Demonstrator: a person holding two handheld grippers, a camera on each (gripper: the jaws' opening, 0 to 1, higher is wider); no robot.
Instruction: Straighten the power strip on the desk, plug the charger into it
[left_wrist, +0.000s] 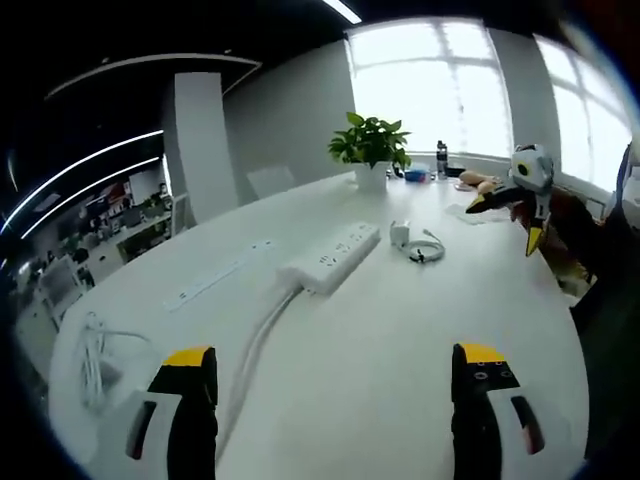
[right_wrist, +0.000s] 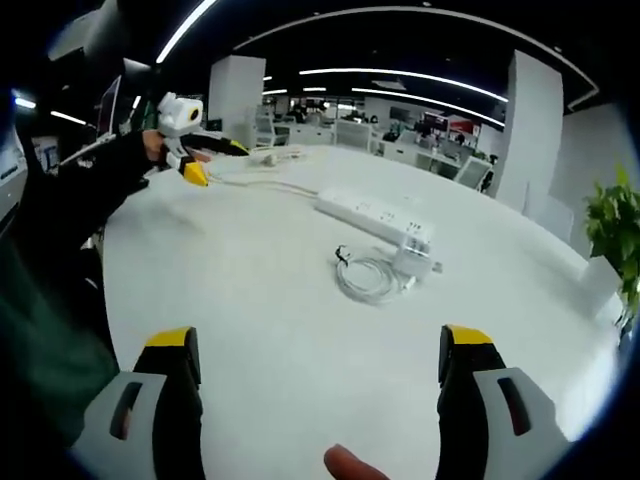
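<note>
A: Start at the claws. The left gripper (left_wrist: 335, 385) has its 2 jaws spread wide with bare desk between them, and the right gripper (right_wrist: 320, 365) is the same, jaws apart and holding nothing.

B: And the power strip (left_wrist: 332, 257)?

A: Lying flat on the white desk (left_wrist: 400, 340), well ahead of both grippers. In the left gripper view its long axis runs diagonally, near end lower left where the cord (left_wrist: 262, 335) leaves it, far end toward the potted plant (left_wrist: 371, 148). The charger (left_wrist: 401, 234) sits just beside that far end, its coiled cable (left_wrist: 425, 250) next to it.

B: Risks?

A: I'd judge 2. Swinging the strip could knock the charger or snag its coil, since they sit so close. And the cord may resist and pull the strip back askew. The prongs' direction is too small to tell, so lining up the plug could go wrong.
</note>
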